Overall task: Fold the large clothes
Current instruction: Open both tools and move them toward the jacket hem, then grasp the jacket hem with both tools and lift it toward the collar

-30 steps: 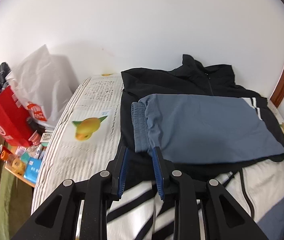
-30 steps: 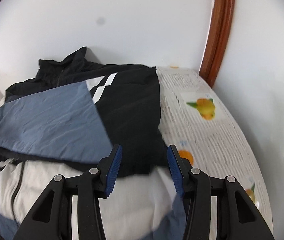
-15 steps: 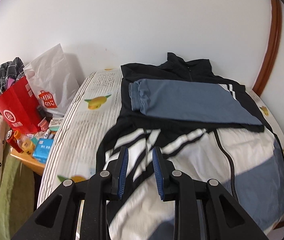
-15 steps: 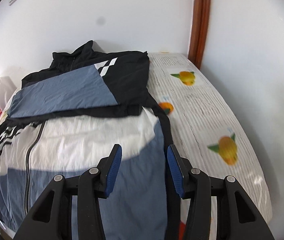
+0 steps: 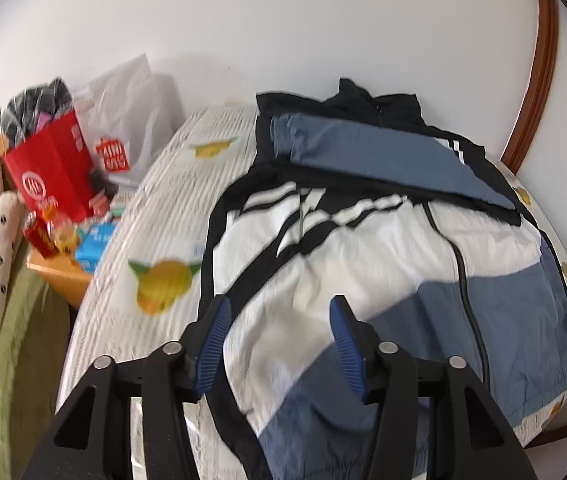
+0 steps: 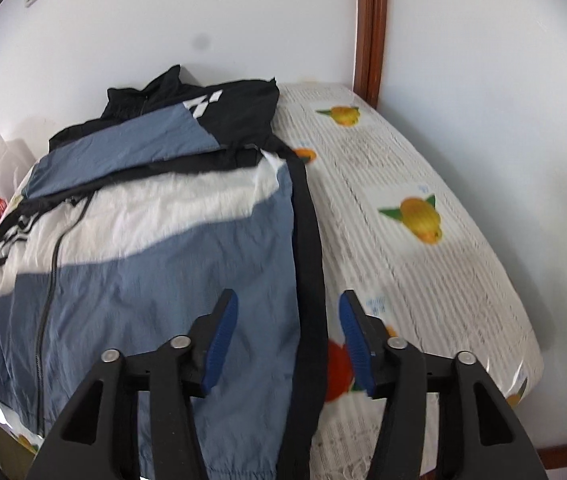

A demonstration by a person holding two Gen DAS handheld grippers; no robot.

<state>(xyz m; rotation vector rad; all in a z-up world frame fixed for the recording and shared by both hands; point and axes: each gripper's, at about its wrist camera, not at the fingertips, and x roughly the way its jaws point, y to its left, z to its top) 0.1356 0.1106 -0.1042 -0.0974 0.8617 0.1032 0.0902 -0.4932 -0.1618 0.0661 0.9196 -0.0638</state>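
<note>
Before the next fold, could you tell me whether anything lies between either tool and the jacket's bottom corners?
Nothing visible does. The left tool and right tool, both opening, hang over the jacket's side edges with only bare fabric below.

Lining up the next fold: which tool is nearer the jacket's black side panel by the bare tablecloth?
Right. The right tool, opening, frames that black side panel; the left tool, opening, is over the jacket's opposite edge.

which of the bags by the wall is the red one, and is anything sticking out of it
The red bag stands left of the white plastic bag, nearer the camera. Dark checked cloth pokes out of its top.
</note>
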